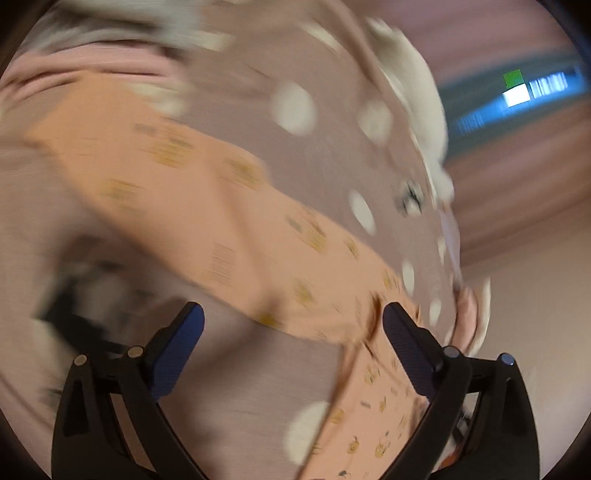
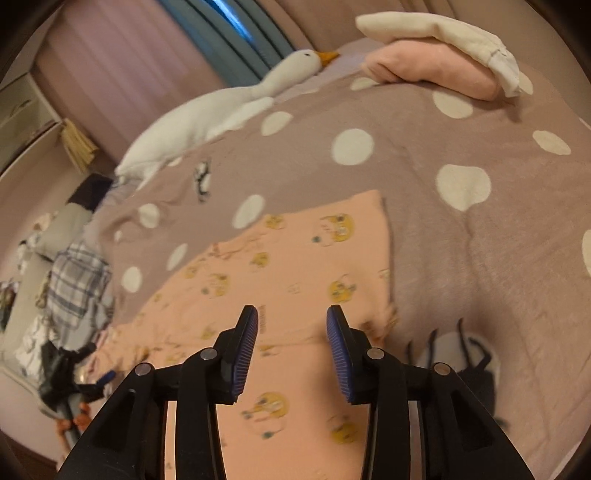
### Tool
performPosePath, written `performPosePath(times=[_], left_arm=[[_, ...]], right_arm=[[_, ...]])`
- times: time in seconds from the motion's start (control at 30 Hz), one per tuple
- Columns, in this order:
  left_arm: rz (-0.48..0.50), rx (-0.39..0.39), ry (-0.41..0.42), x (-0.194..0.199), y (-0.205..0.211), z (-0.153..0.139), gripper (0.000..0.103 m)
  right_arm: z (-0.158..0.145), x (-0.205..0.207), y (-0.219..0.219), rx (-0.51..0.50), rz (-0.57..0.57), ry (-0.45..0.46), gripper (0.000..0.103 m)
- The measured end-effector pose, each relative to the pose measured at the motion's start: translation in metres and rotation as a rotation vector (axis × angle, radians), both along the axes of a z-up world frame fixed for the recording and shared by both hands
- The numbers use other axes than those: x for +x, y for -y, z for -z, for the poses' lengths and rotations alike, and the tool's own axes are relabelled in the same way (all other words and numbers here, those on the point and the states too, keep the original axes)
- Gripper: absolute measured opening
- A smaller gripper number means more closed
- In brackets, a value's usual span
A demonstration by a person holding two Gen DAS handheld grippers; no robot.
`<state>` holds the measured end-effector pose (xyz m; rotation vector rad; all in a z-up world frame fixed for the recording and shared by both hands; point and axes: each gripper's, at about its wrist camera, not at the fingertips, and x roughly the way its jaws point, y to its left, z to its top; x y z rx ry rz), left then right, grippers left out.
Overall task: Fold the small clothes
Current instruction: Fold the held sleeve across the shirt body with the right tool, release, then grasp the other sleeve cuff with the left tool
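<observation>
A small peach garment with yellow cartoon prints (image 2: 295,273) lies flat on a mauve bedspread with white dots (image 2: 461,240). My right gripper (image 2: 291,317) is open just above its near part, fingers apart and empty. In the blurred left wrist view the same peach garment (image 1: 207,206) runs as a band from upper left to lower right. My left gripper (image 1: 293,314) is open wide above it, the right finger (image 1: 406,339) over the cloth's edge, holding nothing.
A white plush goose (image 2: 221,110) lies along the bed's far left edge. Folded pink (image 2: 436,70) and cream clothes (image 2: 443,33) are stacked at the far side. A plaid cloth (image 2: 74,280) and clutter sit off the bed at left. A black printed figure (image 2: 472,369) marks the bedspread at right.
</observation>
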<state>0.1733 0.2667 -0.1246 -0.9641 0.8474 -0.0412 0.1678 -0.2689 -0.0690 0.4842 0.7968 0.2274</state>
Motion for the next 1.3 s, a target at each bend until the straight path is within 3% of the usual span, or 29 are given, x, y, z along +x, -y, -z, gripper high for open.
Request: performPosePath(times=[0.17,0.3,0.53,0.63,0.8,0.87,1.07,1.3], left_arm=[[-0.149,-0.113,-0.001,-0.018,-0.057,0.021,0.098],[-0.206,-0.203,0.043,-0.015,-0.083,0.031,0.098],[-0.286,-0.205,0.078,0.004,-0.111,0.028,0.096],[-0.332,-0.169,0.047,0.007,-0.113,0.027,0.083],[-0.332,-0.063,-0.050,0.009,-0.111,0.029,0.026],[-0.315,-0.018,-0.079,0.009,-0.109,0.027,0.011],[-0.246,0.096,-0.016,0.010,-0.090,-0.008,0.008],[-0.060,0.224,0.149,0.025,-0.013,-0.081,0.008]], right_arm=[[-0.003,-0.010,-0.017,-0.009,-0.039,0.001,0.038],[-0.004,-0.015,-0.028,-0.014,-0.054,-0.001,0.038],[-0.006,-0.020,-0.042,-0.056,-0.078,-0.010,0.038],[-0.003,-0.021,-0.047,-0.082,-0.088,-0.018,0.038],[0.002,-0.024,-0.054,-0.086,-0.099,-0.030,0.038],[0.003,-0.025,-0.056,-0.086,-0.109,-0.032,0.038],[0.004,-0.030,-0.057,-0.083,-0.116,-0.031,0.038],[0.006,-0.037,-0.051,-0.058,-0.105,-0.033,0.038]])
